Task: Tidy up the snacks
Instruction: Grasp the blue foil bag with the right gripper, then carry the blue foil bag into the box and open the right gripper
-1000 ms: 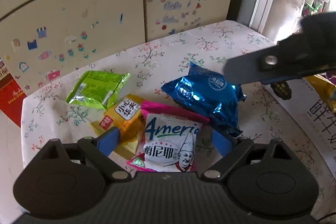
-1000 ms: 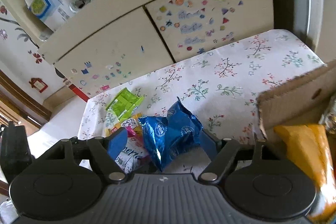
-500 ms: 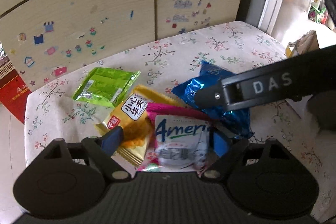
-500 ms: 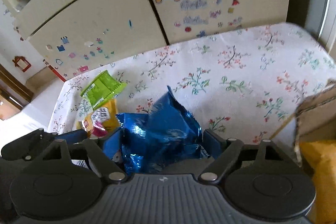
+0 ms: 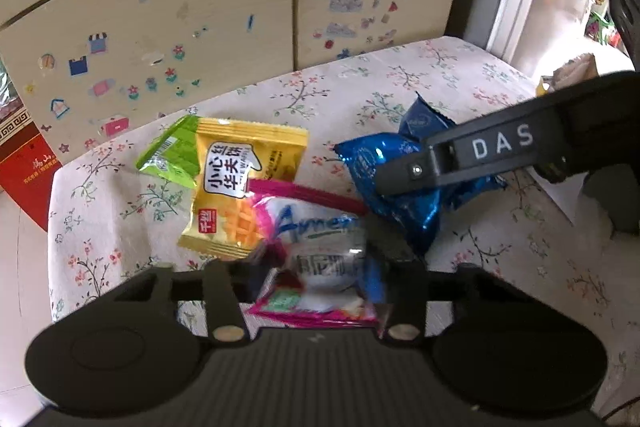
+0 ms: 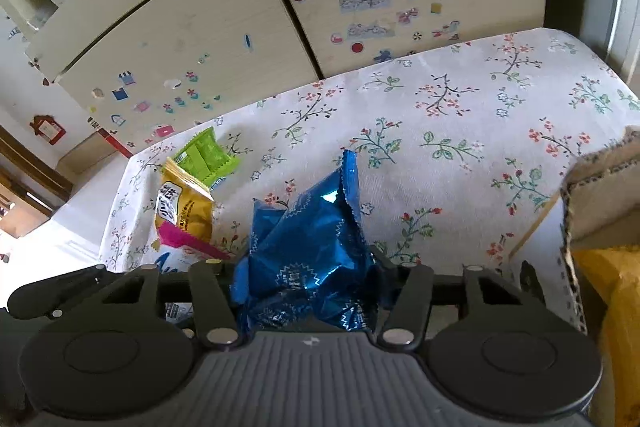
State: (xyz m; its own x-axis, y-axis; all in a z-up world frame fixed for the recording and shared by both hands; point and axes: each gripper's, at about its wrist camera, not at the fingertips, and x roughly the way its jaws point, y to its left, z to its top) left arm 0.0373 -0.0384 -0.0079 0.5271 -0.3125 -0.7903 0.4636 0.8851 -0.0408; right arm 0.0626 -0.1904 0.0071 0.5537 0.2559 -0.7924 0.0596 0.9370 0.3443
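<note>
My left gripper (image 5: 316,279) is shut on the pink-and-white snack packet (image 5: 320,259), which is crumpled between its pads. A yellow packet (image 5: 244,187) leans against it, overlapping a green packet (image 5: 168,155). A blue foil packet (image 5: 404,183) lies to the right under the black arm of my right gripper (image 5: 480,155). In the right wrist view my right gripper (image 6: 312,287) straddles that blue foil packet (image 6: 312,251). Its jaws are closing and squeeze the foil, whose top edge stands up. The pink-and-white packet (image 6: 188,247) shows at the left there.
The snacks lie on a table with a floral cloth (image 6: 460,131). A sticker-covered cabinet (image 5: 200,27) stands right behind it. A cardboard box (image 6: 600,187) holding a yellow bag (image 6: 612,315) sits at the table's right end. A red box (image 5: 24,171) stands at the far left.
My left jaws closed onto the pink-and-white packet, and the yellow packet slid up over the green one. My right gripper came down over the blue packet and narrowed on it, crumpling it.
</note>
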